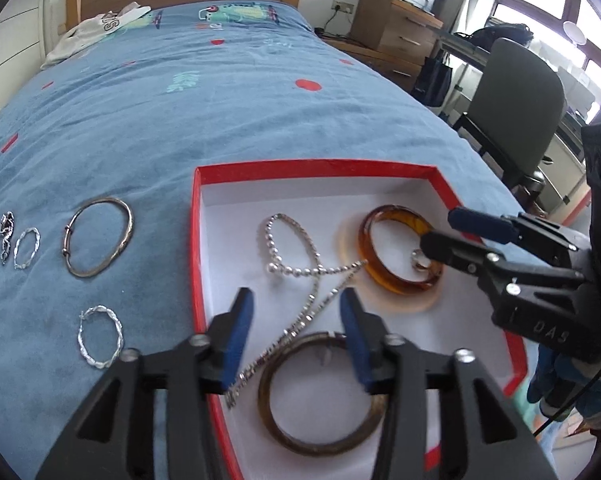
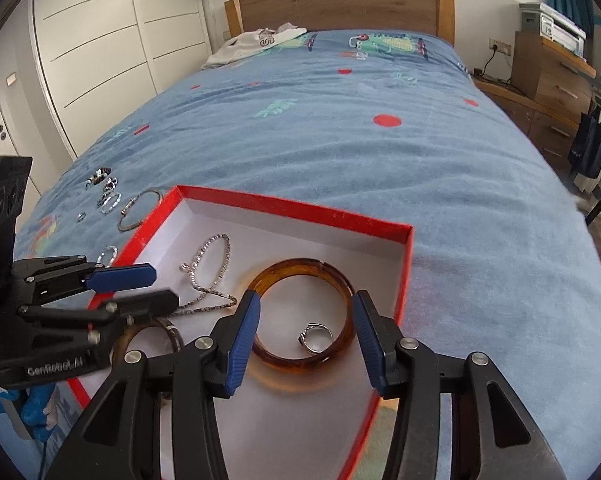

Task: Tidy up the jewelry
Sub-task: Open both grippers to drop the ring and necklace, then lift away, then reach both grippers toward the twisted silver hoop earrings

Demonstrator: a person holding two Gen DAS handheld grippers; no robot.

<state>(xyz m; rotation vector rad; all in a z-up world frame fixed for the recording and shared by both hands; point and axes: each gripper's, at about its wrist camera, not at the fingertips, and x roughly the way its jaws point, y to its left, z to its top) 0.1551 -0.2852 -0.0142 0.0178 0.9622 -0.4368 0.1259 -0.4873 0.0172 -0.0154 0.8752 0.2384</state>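
A red box [image 1: 316, 168] [image 2: 300, 210] with a white inside lies on the blue bed. In it are an amber bangle [image 1: 396, 280] [image 2: 304, 270], a silver ring [image 2: 316, 338] [image 1: 418, 260] inside that bangle, a silver chain [image 1: 300, 268] [image 2: 212, 276] and a brown bangle [image 1: 316, 444] [image 2: 172, 334]. My left gripper [image 1: 296, 332] [image 2: 156, 286] is open and empty above the brown bangle. My right gripper [image 2: 304, 340] [image 1: 436, 226] is open and empty over the amber bangle and ring.
On the bedspread left of the box lie a bronze bangle [image 1: 100, 236] [image 2: 138, 208], a twisted silver hoop [image 1: 100, 336], another small hoop [image 1: 26, 248] and several small rings and earrings [image 1: 4, 236] [image 2: 104, 188]. A chair [image 1: 516, 120] and drawers [image 1: 396, 28] stand right of the bed.
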